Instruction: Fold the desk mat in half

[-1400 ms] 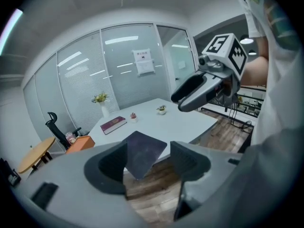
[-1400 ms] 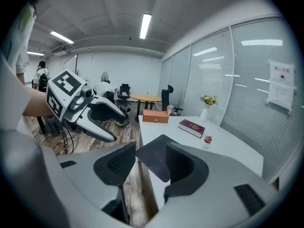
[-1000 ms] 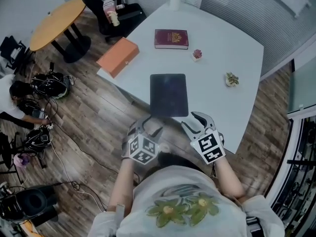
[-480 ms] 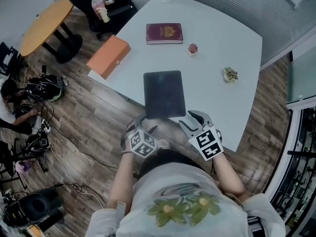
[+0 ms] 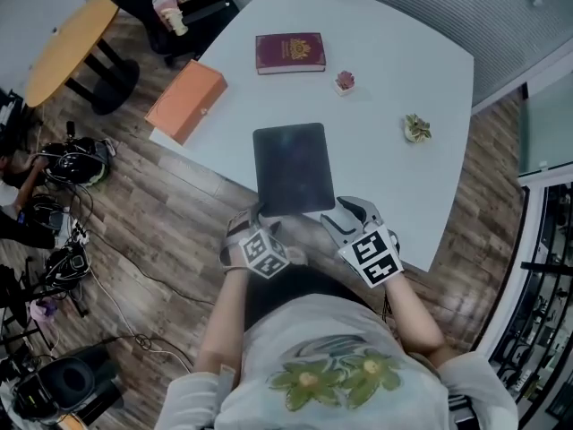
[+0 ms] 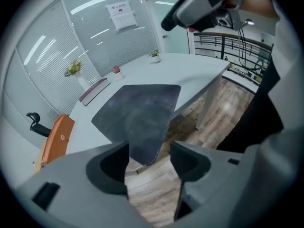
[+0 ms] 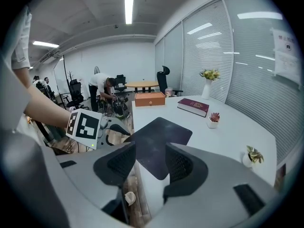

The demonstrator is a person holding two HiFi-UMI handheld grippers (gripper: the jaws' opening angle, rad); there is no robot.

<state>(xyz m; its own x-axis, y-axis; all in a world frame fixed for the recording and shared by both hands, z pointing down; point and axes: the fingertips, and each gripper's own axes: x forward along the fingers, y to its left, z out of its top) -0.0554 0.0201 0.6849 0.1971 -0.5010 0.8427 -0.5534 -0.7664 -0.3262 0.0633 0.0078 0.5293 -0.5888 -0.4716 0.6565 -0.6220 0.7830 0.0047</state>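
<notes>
The left hand-held gripper (image 6: 149, 151) is hanging with jaws moderately apart and gripping nothing, and the mat's (image 5: 292, 168) near corner is showing just ahead between them. The right hand-held gripper (image 7: 151, 156) is gaping likewise before the other near corner. The thin, dark, matte mat is lying flat on the smooth white tabletop (image 5: 403, 70), its near edge overhanging the rim, with bare surface lying on both sides.

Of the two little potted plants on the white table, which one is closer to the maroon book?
The pink-topped plant, just off the maroon book's right end; the green plant stands farther off, toward the table's right edge.
</notes>
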